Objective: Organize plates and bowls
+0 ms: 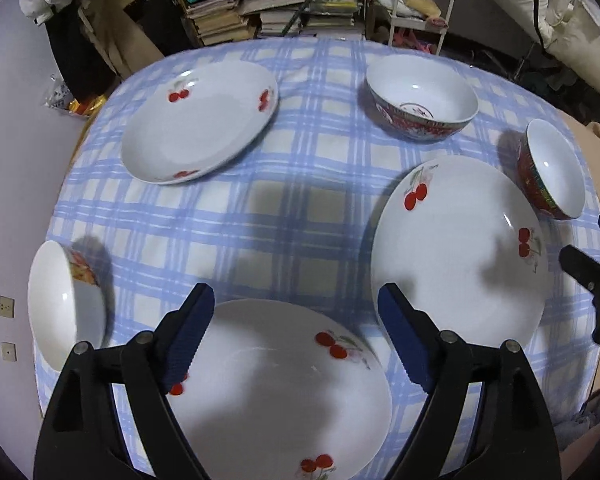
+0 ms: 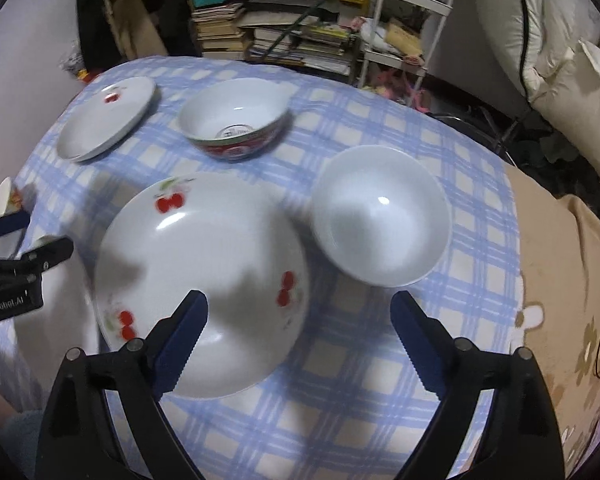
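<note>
Fingers first: my left fingers (image 1: 296, 336) are spread wide over the nearest white glazed cherry-print plate (image 1: 276, 392) at the bottom of the left view, holding nothing. My right fingers (image 2: 300, 340) also gape empty above a second cherry plate (image 2: 200, 280), lower left of the right view. A plain white porcelain bowl (image 2: 380, 216) sits just beside it on the blue-checked cloth tabletop (image 2: 340, 400). Farther back stand a red-banded bowl (image 2: 234, 120) and a third cherry plate (image 2: 108, 120). Glaze looks slick, so I'd pinch each thin rim squarely before stacking like with like.
</note>
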Demonstrator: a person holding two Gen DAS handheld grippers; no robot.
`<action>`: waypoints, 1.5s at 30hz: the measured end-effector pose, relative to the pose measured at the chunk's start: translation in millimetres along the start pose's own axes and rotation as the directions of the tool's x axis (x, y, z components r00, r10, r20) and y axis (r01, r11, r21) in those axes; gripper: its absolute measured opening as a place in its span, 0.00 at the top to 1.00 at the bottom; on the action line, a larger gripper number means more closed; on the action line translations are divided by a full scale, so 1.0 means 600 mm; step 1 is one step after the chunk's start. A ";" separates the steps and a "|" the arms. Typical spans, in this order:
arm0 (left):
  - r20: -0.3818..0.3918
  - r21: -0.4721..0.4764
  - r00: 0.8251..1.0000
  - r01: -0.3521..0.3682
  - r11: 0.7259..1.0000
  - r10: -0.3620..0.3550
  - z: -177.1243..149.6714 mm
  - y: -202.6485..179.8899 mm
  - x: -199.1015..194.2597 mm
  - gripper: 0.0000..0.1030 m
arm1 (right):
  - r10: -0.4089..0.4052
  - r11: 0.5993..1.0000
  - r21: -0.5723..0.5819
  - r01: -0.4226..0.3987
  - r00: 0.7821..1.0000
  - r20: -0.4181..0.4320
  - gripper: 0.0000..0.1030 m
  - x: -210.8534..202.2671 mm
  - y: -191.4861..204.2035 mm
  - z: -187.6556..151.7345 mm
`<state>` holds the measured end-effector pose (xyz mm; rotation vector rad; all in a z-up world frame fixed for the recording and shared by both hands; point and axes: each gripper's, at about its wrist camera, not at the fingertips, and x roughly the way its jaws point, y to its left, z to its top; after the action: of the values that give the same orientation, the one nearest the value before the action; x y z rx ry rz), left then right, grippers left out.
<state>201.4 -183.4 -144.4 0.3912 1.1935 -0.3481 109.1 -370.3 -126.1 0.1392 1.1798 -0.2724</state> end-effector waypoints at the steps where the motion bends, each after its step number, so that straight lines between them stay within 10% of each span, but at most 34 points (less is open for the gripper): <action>1: -0.006 -0.003 1.000 0.000 1.000 0.000 0.002 -0.002 0.005 0.19 | 0.003 1.000 0.011 -0.003 1.000 -0.005 0.06 0.003 -0.005 0.002; 16: -0.073 -0.018 0.994 0.079 0.997 -0.080 0.020 -0.025 0.044 0.33 | 0.125 0.985 0.139 -0.104 0.981 -0.146 0.17 0.082 -0.051 0.002; 23: -0.098 -0.034 0.989 0.110 0.993 -0.113 0.029 -0.037 0.061 0.69 | 0.185 0.974 0.169 -0.151 0.960 -0.209 0.68 0.121 -0.050 0.000; 28: -0.096 -0.073 0.977 0.185 0.980 -0.192 0.029 -0.040 0.070 0.90 | 0.265 0.951 0.216 -0.221 0.943 -0.202 0.85 0.129 -0.052 0.003; 45: -0.086 -0.060 0.971 0.217 0.974 -0.221 0.038 -0.028 0.027 0.90 | 0.317 0.926 0.250 -0.284 0.943 -0.099 0.88 0.087 -0.069 0.013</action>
<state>217.7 -210.1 -154.4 0.2340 1.3375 -0.4945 122.7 -419.1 -170.1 0.5486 1.2414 -0.1289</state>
